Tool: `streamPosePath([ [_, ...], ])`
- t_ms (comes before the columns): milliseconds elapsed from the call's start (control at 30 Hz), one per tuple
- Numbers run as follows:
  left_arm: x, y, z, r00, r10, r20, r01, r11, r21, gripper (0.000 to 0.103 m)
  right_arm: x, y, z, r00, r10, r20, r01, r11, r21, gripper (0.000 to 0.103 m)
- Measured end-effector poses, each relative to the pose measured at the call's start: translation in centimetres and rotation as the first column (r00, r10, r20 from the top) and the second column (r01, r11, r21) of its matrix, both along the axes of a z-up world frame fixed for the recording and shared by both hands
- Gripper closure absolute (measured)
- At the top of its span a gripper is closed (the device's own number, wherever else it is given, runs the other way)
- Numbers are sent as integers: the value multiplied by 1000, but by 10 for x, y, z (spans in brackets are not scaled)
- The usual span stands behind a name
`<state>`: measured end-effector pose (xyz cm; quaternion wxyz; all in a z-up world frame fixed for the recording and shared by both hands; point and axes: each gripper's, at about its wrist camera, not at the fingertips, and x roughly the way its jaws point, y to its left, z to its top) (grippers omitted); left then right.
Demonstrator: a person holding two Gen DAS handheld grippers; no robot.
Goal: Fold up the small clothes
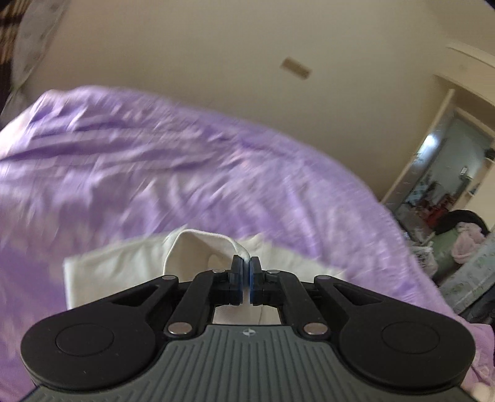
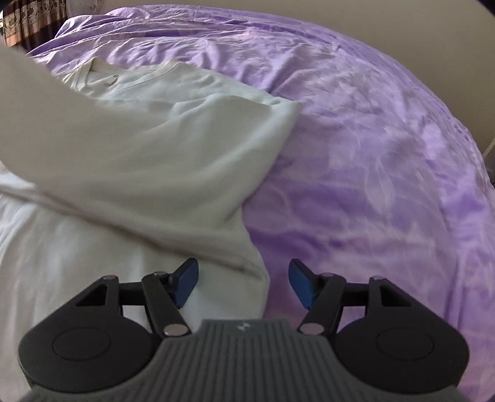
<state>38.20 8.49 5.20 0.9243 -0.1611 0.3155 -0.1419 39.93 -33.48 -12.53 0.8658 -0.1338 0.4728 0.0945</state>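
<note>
Garment point(image 2: 173, 148): cream-white top, spread on purple bed sheet point(image 2: 386, 148), neckline toward far end, one layer lifted and draped across left of right wrist view. Blurred band of same cloth crossing diagonally in front of right jaws. Near corner of hem lying just ahead of right gripper point(image 2: 243, 283), between its blue pads.

Left gripper point(image 1: 247, 272): jaws clenched on a narrow fold of the garment point(image 1: 198, 247), white edge pinched between blue pads and rising up out of them. Rest of cloth hanging and lying below, over the sheet point(image 1: 154, 160). View motion-blurred. Pointed low across the bed toward beige wall point(image 1: 216, 46).

Right gripper: jaws released, spread wide, nothing held. Left pad over white cloth, right pad over purple sheet. Aimed along the bed surface, tilted downward.

Surroundings: open doorway point(image 1: 445, 179) at right of left wrist view, cluttered room beyond, details too small to tell. Patterned dark curtain point(image 2: 27, 21) at far left corner.
</note>
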Motion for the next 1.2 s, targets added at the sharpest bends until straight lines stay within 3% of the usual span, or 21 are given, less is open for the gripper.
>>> streamPosePath([
  [33, -4, -6, 16, 999, -14, 37, 14, 1000, -7, 101, 5, 1, -1, 1000, 1, 4, -1, 1000, -2, 43],
  [100, -20, -8, 44, 991, -29, 128, 35, 999, -40, 101, 11, 3, 2, 1000, 21, 7, -21, 1000, -9, 79],
  [133, -27, -5, 52, 989, -20, 150, 27, 999, -45, 101, 10, 3, 6, 1000, 31, 4, -31, 1000, 1, 103],
  [200, -31, 2, 44, 993, -11, 115, 10, 1000, 5, 101, 9, -7, 15, 1000, -18, 14, 17, 1000, 26, 103],
  [300, -21, 20, -23, 994, 57, -92, -51, 996, 73, 101, 4, -24, 17, 996, -85, 14, 84, 995, 48, 103],
  [400, -17, 41, -104, 954, 149, -262, -123, 986, 113, 101, 2, -40, 9, 987, -152, -41, 156, 980, 122, 103],
  [500, -17, 61, -153, 916, 188, -354, -164, 982, 98, 101, 1, -46, -1, 974, -211, -83, 220, 969, 112, 103],
  [733, -14, 60, -162, 921, 157, -356, -126, 986, 107, 100, -8, -60, 18, 969, -232, -89, 245, 948, 201, 101],
  [800, -13, 57, -165, 920, 150, -361, -114, 986, 120, 99, -4, -64, 26, 959, -267, -99, 284, 919, 273, 90],
  [833, -16, 56, -165, 922, 149, -357, -111, 986, 126, 99, -2, -65, 29, 955, -276, -105, 296, 903, 312, 78],
  [867, -18, 56, -167, 923, 147, -355, -106, 986, 131, 98, 1, -64, 31, 953, -285, -106, 304, 892, 335, 75],
  [1067, -19, 59, -171, 924, 141, -355, -103, 987, 125, 95, 20, -51, 31, 950, -297, -96, 310, 856, 414, 76],
  [1133, -18, 59, -174, 924, 139, -357, -99, 987, 127, 94, 23, -42, 22, 961, -258, -102, 277, 871, 406, 78],
  [1200, -18, 60, -176, 924, 139, -357, -102, 987, 120, 91, 30, -36, 4, 964, -241, -115, 266, 907, 327, 77],
])
